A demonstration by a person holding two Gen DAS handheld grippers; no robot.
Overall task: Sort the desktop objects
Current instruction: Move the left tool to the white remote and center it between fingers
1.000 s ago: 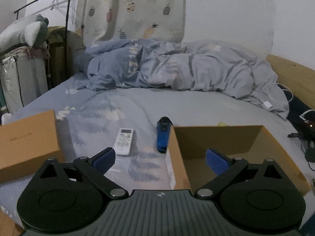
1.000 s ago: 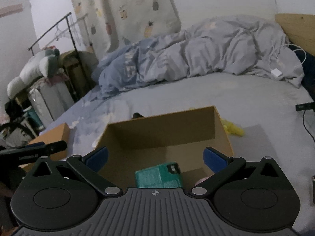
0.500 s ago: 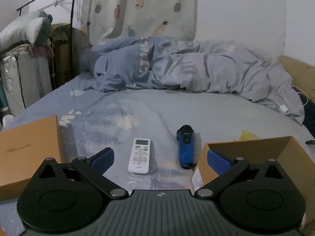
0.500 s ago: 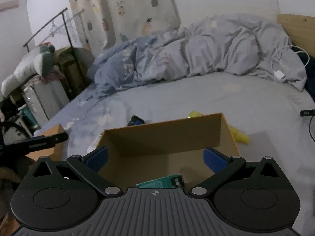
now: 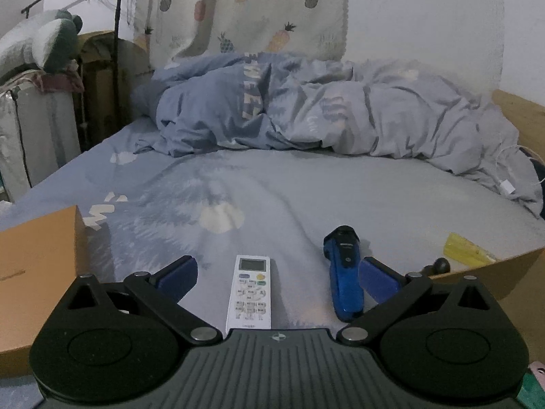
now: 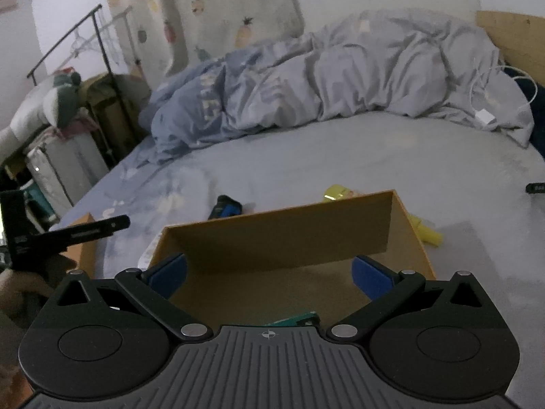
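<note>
Left gripper: jaws apart, empty, poised low over the bedsheet. Right gripper: jaws apart, empty, above the open cardboard box. Sorted so far, by my judgement: one green item in that box (identity unclear). Outstanding: white remote, lying between the left fingers; blue shaver, just beside the right-hand finger; yellow object, farther right.

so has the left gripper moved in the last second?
Yes. The left gripper swung left, off the open box; it now straddles the white remote.
</note>
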